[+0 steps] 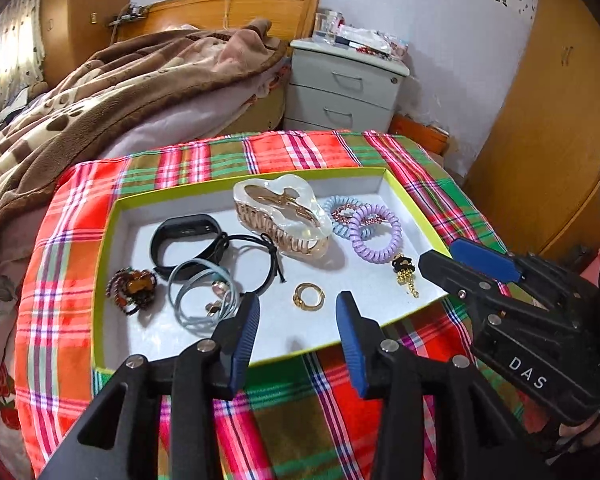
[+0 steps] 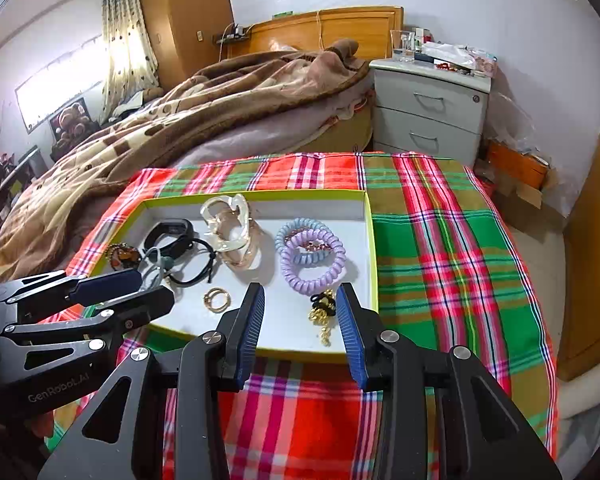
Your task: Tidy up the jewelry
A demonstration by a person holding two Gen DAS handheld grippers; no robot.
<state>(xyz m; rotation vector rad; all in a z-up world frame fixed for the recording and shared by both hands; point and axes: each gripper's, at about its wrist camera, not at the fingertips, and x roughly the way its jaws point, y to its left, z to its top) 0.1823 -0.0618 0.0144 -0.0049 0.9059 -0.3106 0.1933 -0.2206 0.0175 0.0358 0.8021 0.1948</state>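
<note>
Your left gripper (image 1: 298, 312) is hovering with jaws apart and empty over the tray's (image 1: 112, 280) near edge, just before the gold ring (image 1: 309, 297). Your right gripper (image 2: 300, 308) is likewise gaping empty, with the gold chain charm (image 2: 322, 314) lying in the tray between its fingertips.

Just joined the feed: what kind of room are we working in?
Most likely a bedroom: a bed with a rumpled brown paw-print blanket, a wooden headboard, and a grey two-drawer nightstand.
</note>
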